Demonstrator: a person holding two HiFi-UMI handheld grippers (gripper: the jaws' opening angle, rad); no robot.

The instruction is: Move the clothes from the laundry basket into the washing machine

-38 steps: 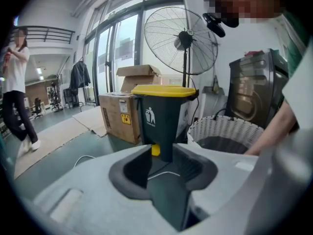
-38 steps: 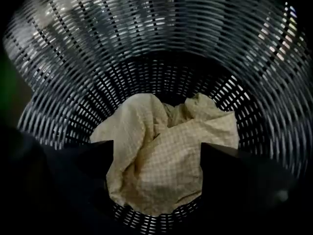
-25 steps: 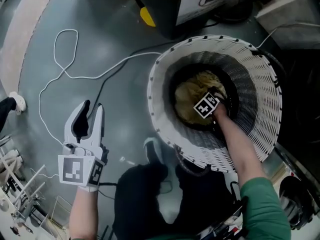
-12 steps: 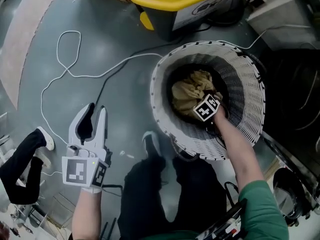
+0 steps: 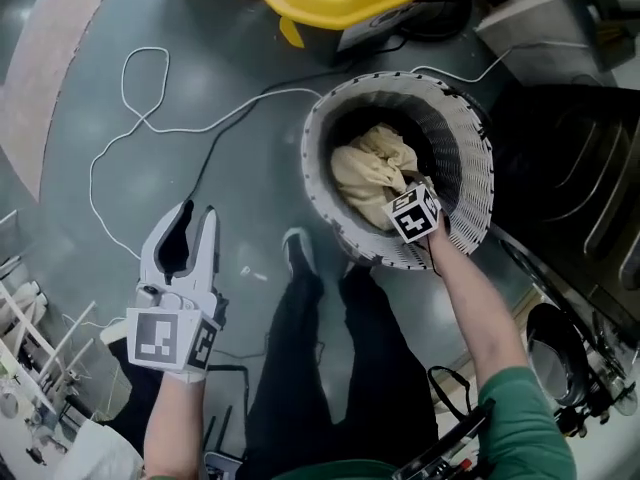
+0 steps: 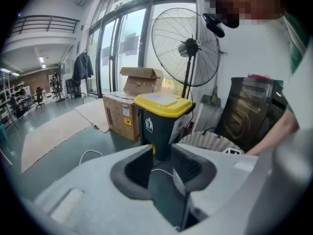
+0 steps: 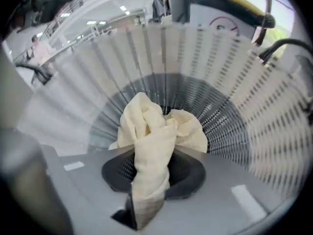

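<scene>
Cream cloth (image 7: 146, 131) pinched in right claw (image 7: 149, 173), jaws just closed, within basket (image 5: 472, 138) rim; left claw (image 5: 195, 220) open over floor (image 5: 240, 193).

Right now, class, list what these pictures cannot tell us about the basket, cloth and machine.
Head view: the cream cloth and right gripper cover the basket bottom; more clothes unknown.
Head and right gripper views: cloth bunched, kind unclear.
Head view: the right edge cuts off the dark machine; door state unclear.

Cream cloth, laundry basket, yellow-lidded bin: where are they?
cream cloth (image 7: 149, 151), right gripper view, fold pinched between the jaws.
laundry basket (image 5: 475, 183), head view, right wall.
yellow-lidded bin (image 6: 161, 104), left gripper view, lid.
</scene>
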